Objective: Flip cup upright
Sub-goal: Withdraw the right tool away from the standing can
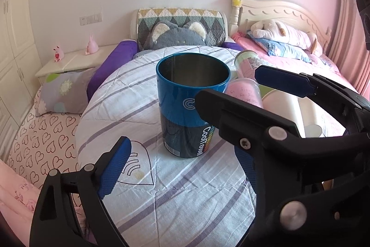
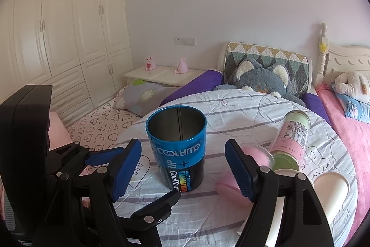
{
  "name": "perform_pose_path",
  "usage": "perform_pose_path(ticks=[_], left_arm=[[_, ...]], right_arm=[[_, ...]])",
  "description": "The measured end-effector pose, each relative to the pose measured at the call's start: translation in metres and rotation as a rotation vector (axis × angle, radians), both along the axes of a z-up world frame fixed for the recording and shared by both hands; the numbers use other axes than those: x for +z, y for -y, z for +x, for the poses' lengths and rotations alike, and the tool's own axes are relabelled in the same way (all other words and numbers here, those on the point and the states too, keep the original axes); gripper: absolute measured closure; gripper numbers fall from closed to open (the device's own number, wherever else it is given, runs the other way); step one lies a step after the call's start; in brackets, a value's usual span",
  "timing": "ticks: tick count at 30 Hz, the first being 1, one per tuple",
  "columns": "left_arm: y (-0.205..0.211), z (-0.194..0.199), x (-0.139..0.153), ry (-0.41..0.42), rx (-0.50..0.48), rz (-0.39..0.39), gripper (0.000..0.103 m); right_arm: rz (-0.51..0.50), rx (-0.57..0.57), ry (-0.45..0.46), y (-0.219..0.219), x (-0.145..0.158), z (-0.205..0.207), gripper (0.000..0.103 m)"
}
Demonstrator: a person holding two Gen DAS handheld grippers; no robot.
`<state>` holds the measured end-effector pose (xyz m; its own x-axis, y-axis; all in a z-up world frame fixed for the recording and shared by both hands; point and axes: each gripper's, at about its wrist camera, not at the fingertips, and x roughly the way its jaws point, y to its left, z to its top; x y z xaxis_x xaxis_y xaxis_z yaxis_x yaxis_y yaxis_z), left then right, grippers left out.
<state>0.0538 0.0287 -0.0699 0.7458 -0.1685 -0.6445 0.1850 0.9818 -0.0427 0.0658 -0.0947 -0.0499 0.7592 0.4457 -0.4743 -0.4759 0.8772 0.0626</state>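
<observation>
2 open claws (image 2: 182,168) flanking upright cup (image 2: 177,149)

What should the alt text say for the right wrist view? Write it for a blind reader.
A blue cup stands upright, mouth open and empty, on a striped quilt, framed by the open right tool, which does not touch it. To its right lie a pink cup, a green-and-pink can and a white cup, all on their sides.

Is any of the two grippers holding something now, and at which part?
Nothing is held. The blue cup stands upright and free on the striped cloth; the left gripper and right gripper both have open jaws.
</observation>
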Motion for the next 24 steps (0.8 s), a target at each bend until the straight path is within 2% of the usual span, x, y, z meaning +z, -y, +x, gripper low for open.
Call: perform_pose_path(ticks=[10, 14, 24], left_arm=[[0.001, -0.006, 0.005, 0.009, -0.004, 0.002, 0.010], [0.000, -0.016, 0.013, 0.020, -0.012, -0.012, 0.007], [0.010, -0.046, 0.034, 0.057, -0.028, -0.034, 0.002]], right_arm=[[0.003, -0.013, 0.008, 0.005, 0.005, -0.012, 0.027], [0.009, -0.032, 0.013, 0.010, 0.011, -0.019, 0.024], [0.051, -0.158, 0.044, 0.039, 0.038, -0.055, 0.022]])
